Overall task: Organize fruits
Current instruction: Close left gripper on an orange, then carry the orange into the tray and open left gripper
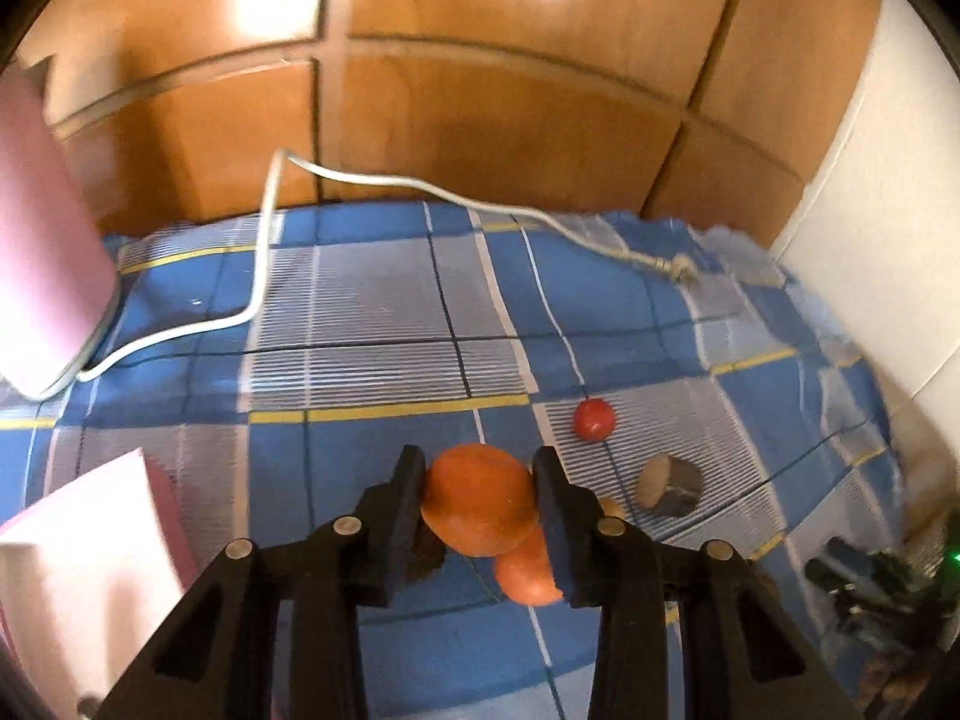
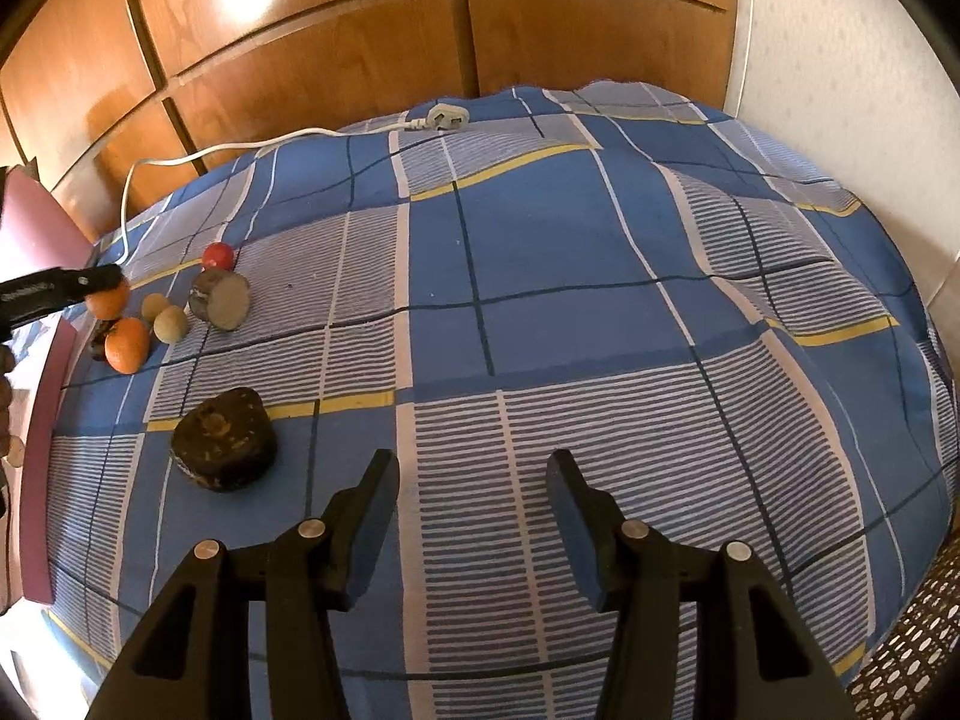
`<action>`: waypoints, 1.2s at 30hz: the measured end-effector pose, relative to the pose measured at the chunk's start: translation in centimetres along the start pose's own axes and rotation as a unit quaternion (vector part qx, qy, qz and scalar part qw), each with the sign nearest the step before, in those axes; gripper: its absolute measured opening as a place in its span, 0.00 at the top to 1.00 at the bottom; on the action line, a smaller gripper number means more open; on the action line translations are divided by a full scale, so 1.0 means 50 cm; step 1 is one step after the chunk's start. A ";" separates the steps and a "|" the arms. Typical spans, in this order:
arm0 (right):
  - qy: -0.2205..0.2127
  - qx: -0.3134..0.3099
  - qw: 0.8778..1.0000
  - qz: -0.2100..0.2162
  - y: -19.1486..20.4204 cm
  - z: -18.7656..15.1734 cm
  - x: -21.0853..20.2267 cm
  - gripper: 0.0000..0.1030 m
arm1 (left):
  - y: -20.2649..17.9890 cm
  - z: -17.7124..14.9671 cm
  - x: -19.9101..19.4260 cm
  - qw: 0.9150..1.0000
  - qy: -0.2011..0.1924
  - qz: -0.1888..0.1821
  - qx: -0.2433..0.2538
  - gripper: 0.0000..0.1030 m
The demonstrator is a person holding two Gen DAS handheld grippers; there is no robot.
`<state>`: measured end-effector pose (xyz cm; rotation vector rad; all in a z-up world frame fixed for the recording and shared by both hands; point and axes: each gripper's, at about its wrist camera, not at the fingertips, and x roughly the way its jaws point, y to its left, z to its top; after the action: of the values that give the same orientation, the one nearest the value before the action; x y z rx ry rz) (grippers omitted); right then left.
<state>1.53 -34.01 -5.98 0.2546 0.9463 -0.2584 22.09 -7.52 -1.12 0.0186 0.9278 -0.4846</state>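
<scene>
Left gripper (image 1: pixel 480 504) black jaws filled the bottom of the left wrist view, closed down on an orange (image 1: pixel 477 498), pads pressing both sides. Orange sat between the fingertips, lifted off the blue checked bedsheet (image 1: pixel 372 300). Second orange (image 1: pixel 528 570) lay just below and behind it on the sheet, partly hidden by the right-hand jaw. Small red fruit (image 1: pixel 594 418) lay near, beyond the fingertips to the right; a cut brown fruit (image 1: pixel 666 483) sat below that, beside the jaw.

Right gripper (image 2: pixel 474 480) was partly open, nothing between the jaws, over bare striped sheet. Dark brown lumpy fruit (image 2: pixel 225 438) sat just left of its left jaw, not touching. Far left in that view: the left gripper's tip with the held orange (image 2: pixel 108 300), the other orange (image 2: pixel 127 345) under it, two pale round fruits (image 2: pixel 165 318) beside. White power cable (image 1: pixel 258 276) ran across the far side of the sheet to a plug (image 2: pixel 447 117).
</scene>
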 end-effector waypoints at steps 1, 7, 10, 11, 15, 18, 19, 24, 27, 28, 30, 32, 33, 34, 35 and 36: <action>-0.002 -0.001 1.000 0.000 0.001 0.000 -0.002 0.50 | 0.002 -0.006 -0.013 1.000 -0.003 0.002 -0.006 0.64; -0.004 -0.009 1.000 0.004 0.009 -0.002 -0.006 0.50 | 0.021 -0.073 -0.095 0.999 -0.022 0.001 -0.040 0.64; -0.012 -0.022 1.000 0.017 0.022 0.003 -0.016 0.50 | 0.028 -0.113 -0.127 0.998 -0.027 0.004 -0.054 0.64; -0.015 -0.030 0.999 0.024 0.031 0.006 -0.020 0.50 | 0.032 -0.125 -0.136 0.998 -0.028 0.004 -0.058 0.64; -0.019 -0.060 0.997 0.052 0.067 0.011 -0.027 0.50 | 0.060 -0.173 -0.171 0.996 -0.030 0.006 -0.088 0.64; -0.021 -0.089 0.993 0.073 0.101 0.013 -0.035 0.50 | 0.093 -0.210 -0.194 0.993 -0.034 0.014 -0.116 0.64; -0.021 -0.097 0.992 0.081 0.112 0.014 -0.037 0.54 | 0.103 -0.217 -0.199 0.992 -0.035 0.016 -0.123 0.64; -0.017 -0.135 0.984 0.113 0.167 0.019 -0.035 0.65 | 0.170 -0.245 -0.232 0.986 -0.046 0.043 -0.156 0.64; -0.004 -0.149 0.979 0.138 0.196 0.028 -0.025 0.68 | 0.211 -0.237 -0.248 0.982 -0.059 0.067 -0.167 0.64; 0.000 -0.149 0.978 0.143 0.201 0.030 -0.022 0.70 | 0.225 -0.233 -0.251 0.981 -0.062 0.074 -0.169 0.64; 0.009 -0.144 0.977 0.155 0.217 0.038 -0.014 0.70 | 0.256 -0.220 -0.258 0.977 -0.072 0.095 -0.178 0.63; 0.012 -0.146 0.976 0.159 0.235 0.047 -0.005 0.74 | 0.285 -0.209 -0.260 0.973 -0.077 0.115 -0.187 0.63; 0.013 -0.150 0.976 0.160 0.245 0.051 -0.002 0.75 | 0.298 -0.206 -0.260 0.970 -0.079 0.123 -0.195 0.62; 0.014 -0.155 0.975 0.161 0.255 0.054 0.001 0.75 | 0.309 -0.206 -0.260 0.968 -0.081 0.125 -0.203 0.62; 0.016 -0.161 0.974 0.160 0.266 0.059 0.007 0.75 | 0.318 -0.208 -0.260 0.965 -0.082 0.128 -0.212 0.62; 0.017 -0.163 0.974 0.159 0.274 0.063 0.012 0.75 | 0.322 -0.213 -0.261 0.964 -0.082 0.129 -0.216 0.60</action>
<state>8.73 -22.21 -3.32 0.1055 0.9509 0.1969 14.02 14.33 -0.57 -0.2911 0.8374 -0.0338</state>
